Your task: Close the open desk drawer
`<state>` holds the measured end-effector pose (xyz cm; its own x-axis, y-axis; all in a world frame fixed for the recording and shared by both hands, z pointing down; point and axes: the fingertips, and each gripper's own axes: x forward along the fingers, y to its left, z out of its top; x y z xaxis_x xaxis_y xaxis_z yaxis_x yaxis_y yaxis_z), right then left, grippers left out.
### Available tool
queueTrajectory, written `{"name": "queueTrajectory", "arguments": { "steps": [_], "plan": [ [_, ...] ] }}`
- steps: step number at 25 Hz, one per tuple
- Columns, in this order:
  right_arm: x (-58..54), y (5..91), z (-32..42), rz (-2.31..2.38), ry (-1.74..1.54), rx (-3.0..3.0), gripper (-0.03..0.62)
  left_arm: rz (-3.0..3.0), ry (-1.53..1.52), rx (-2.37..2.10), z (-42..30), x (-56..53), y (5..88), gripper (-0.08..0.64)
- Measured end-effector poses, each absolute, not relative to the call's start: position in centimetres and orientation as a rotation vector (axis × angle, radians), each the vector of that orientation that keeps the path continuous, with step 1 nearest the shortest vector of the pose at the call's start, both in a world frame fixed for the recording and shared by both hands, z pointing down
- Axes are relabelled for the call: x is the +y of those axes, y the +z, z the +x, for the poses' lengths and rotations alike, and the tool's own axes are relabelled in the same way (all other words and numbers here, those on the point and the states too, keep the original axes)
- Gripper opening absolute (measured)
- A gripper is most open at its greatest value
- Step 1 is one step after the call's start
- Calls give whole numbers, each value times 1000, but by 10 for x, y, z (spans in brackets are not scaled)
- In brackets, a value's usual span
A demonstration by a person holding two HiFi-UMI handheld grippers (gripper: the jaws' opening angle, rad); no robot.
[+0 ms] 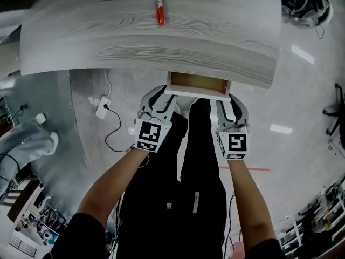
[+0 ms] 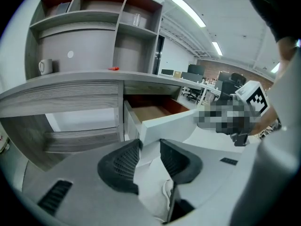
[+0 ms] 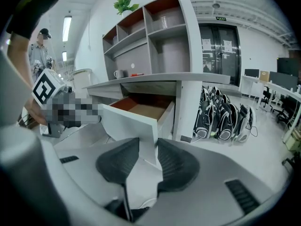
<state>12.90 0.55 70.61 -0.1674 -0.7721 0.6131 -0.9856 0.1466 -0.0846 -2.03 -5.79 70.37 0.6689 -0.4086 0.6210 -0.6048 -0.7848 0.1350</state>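
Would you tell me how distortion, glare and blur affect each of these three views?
Head view: the desk edge bows with lens distortion; bright glare streaks the floor. Left gripper view: fisheye curves the shelves, corners go black. Right gripper view: the drawer is sharp; a ceiling light blows out white.

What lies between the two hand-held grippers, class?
The white drawer front spans the stretch from the left hand-held gripper to the right hand-held gripper, one at each end, above the person's legs; the head view shows it.
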Motion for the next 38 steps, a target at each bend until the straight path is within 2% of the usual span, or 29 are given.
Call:
{"name": "queueTrajectory", "arguments": {
  "steps": [38],
  "plan": [
    [-73, 704, 161, 1840, 625, -1957, 135, 2624, 742, -858, 13, -139, 702, 147]
  ]
}}
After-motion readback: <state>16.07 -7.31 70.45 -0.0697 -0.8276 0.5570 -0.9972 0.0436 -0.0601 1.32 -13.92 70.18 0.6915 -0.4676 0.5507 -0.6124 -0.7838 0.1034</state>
